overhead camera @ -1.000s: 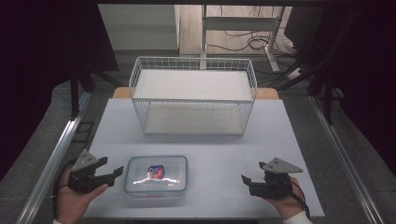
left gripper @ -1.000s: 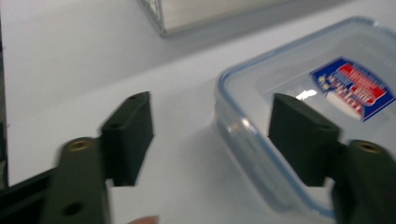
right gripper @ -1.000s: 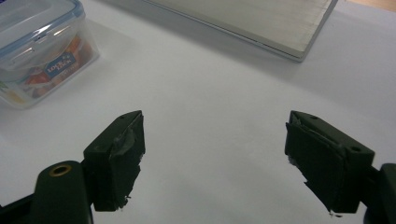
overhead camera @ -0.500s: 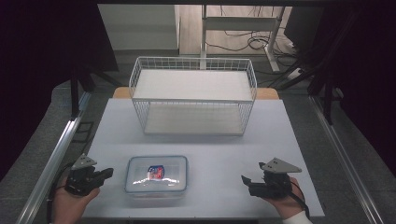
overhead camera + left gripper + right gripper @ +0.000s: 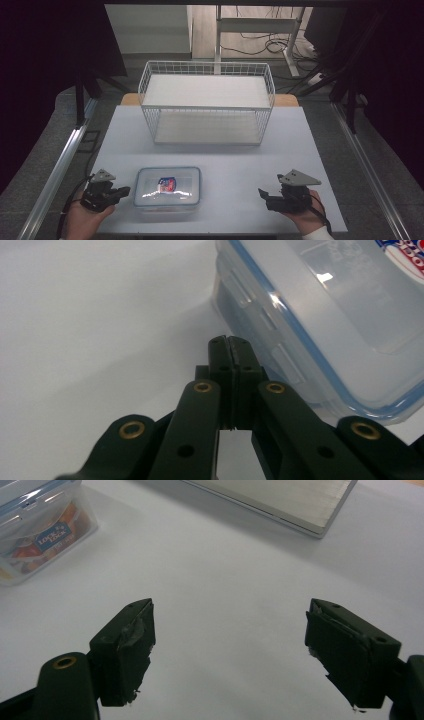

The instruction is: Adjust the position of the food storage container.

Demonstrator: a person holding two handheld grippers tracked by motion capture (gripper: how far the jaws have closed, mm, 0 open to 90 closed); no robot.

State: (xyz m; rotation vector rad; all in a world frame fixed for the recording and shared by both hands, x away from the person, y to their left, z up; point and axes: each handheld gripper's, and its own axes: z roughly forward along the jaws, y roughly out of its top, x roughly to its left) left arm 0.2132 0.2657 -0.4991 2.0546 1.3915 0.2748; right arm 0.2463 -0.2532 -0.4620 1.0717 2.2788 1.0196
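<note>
Just beside container point(image 5: 320, 315), left gripper point(image 5: 231, 347) closed.

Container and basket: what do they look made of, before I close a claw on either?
Container: seemingly clear, glossy hard plastic. Its contents show through and the lid catches glare. The blue line round the lid's rim looks like a seal, possibly rubber.
Basket: probably white-coated metal wire, going by the thin open grid walls. Its floor panel is matte white; material unclear.

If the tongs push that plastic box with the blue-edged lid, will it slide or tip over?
Probably slide: the box is low and wide and sits flat on the smooth white table, so tipping seems unlikely. Its hard, glossy walls look stiff but slippery. It holds little, so it is likely light.
</note>
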